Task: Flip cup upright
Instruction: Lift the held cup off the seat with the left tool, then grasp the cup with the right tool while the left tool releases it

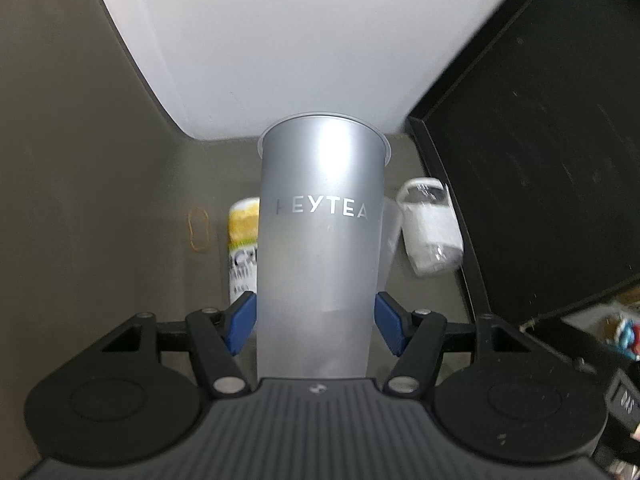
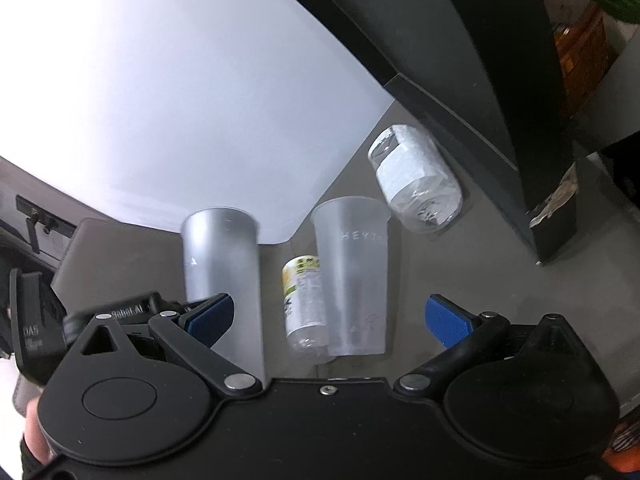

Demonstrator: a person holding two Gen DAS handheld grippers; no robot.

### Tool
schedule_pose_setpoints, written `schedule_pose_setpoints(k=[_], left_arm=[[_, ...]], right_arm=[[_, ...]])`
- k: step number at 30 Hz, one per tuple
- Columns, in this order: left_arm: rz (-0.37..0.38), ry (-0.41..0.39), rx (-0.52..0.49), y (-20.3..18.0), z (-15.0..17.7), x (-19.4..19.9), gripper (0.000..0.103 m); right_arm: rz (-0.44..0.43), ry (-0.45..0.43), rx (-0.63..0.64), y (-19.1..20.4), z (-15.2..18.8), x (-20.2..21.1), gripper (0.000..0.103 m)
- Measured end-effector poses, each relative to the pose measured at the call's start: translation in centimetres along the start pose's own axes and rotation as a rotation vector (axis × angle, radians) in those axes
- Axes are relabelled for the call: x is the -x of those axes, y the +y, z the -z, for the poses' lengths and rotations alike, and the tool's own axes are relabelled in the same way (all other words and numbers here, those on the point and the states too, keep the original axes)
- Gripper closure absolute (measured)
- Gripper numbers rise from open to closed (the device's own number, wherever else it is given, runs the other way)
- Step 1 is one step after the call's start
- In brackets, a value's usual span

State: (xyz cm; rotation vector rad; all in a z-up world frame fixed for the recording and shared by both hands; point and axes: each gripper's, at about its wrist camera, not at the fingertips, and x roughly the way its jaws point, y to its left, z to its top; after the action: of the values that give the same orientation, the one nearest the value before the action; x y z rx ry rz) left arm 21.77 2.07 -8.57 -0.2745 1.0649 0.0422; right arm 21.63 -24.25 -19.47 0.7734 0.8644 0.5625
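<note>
Blue fingers (image 1: 244,322) of left gripper (image 1: 316,320) clamped on frosted cup (image 1: 320,208); right gripper (image 2: 328,316) spread, empty.

Ahead of the open right tongs (image 2: 332,322), a frosted cup (image 2: 352,276) and yellow-labelled bottle (image 2: 304,304) block the way; bare surface (image 2: 480,264) lies right, before the black cabinet (image 2: 480,80).

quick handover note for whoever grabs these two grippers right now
Left gripper: blue pads shut on the frosted silver HEYTEA cup, wide rim away from the camera.
Right gripper: open, empty, behind the second translucent plastic cup, upright on the grey table.
A yellow-labelled bottle and a clear jar lie nearby.
Left: set the held cup down upright, release.
</note>
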Motion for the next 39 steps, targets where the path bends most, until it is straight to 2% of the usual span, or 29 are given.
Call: schedule_pose_setpoints(k=[11, 25, 34, 39], left_arm=[[0.046, 0.038, -0.092, -1.8, 4.9, 1.2, 0.040], [0.067, 0.049, -0.187, -3.5, 9.2, 2.7, 0.040], [0.099, 0.058, -0.178, -3.3, 11.4, 4.1, 0.040], [0.134, 0.081, -0.137, -3.1, 12.7, 4.8, 0.040]], right_arm=[[-0.082, 0.044, -0.012, 0.3, 0.4, 0.3, 0.000], [-0.199, 0.161, -0.089, -0.3, 0.6, -1.2, 0.000], [-0.239, 0.220, -0.100, 0.1, 1.4, -1.9, 0.000], [-0.250, 0.236, -0.049, 0.9, 2.0, -1.9, 0.000]])
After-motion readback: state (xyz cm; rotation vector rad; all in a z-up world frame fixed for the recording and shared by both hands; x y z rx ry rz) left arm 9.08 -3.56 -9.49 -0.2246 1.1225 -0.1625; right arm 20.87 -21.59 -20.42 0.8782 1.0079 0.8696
